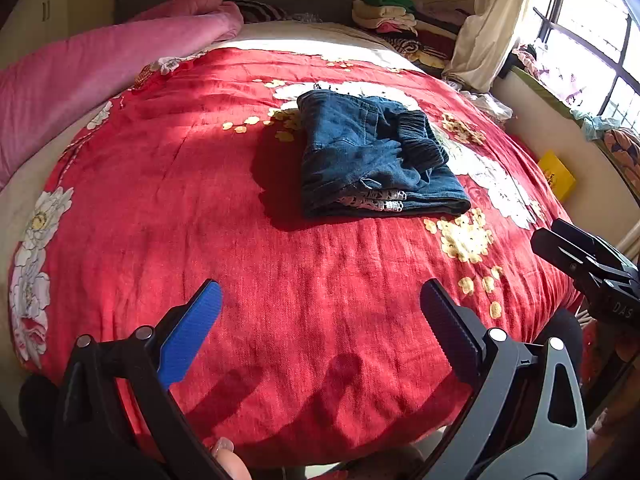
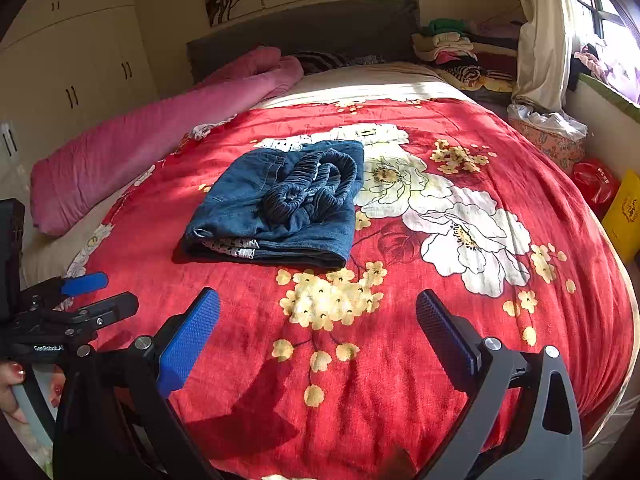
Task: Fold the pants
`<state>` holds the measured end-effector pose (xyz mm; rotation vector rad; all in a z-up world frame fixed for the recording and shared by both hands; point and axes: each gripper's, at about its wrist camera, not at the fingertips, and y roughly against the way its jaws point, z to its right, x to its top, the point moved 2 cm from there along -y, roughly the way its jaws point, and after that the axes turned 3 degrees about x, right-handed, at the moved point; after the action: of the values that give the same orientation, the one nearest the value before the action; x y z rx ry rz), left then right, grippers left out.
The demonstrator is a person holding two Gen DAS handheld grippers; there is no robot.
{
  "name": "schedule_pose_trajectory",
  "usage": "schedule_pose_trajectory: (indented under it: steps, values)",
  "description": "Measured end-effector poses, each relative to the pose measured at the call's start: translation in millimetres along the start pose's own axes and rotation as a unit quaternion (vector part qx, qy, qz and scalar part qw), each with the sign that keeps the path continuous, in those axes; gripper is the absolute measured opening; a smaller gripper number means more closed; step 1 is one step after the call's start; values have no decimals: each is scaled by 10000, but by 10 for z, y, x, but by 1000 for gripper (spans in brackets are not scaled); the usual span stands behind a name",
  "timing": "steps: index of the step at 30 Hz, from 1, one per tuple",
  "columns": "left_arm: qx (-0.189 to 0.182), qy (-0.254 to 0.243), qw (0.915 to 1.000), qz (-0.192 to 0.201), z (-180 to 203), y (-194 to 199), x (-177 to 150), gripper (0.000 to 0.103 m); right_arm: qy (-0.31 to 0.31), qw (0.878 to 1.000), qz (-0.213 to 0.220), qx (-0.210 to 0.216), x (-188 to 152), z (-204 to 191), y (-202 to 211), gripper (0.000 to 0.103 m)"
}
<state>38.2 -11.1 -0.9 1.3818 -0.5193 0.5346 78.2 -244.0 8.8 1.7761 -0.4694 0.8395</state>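
Observation:
A pair of dark blue denim pants (image 1: 372, 156) lies folded into a compact stack on the red floral bedspread (image 1: 240, 240), its elastic waistband bunched on top. In the right wrist view the same pants (image 2: 280, 204) rest left of centre. My left gripper (image 1: 320, 320) hovers open over the near part of the bed, well short of the pants, with nothing between its blue pads. My right gripper (image 2: 318, 328) is also open and empty, held back from the pants. Each gripper shows at the edge of the other's view.
A rolled pink quilt (image 2: 160, 136) lies along the bed's left side. Stacked folded clothes (image 2: 460, 48) sit at the headboard's right. A basket of cloth (image 2: 548, 132), a red bag (image 2: 596, 184) and a yellow box (image 2: 624, 216) stand beside the bed on the right. A wardrobe (image 2: 80, 60) stands at left.

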Motion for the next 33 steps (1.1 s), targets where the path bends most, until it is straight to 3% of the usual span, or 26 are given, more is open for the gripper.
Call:
schedule_pose_trajectory:
  steps: [18, 29, 33]
  values:
    - [-9, -40, 10000, 52, 46, 21, -3, 93, 1, 10000, -10, 9, -10, -2, 7, 98]
    - [270, -275, 9992, 140, 65, 5, -16, 93, -25, 9999, -95, -87, -19, 58, -61, 98]
    - [-30, -4, 9995, 310, -48, 32, 51, 93, -156, 9995, -158, -210, 0, 244, -160, 98]
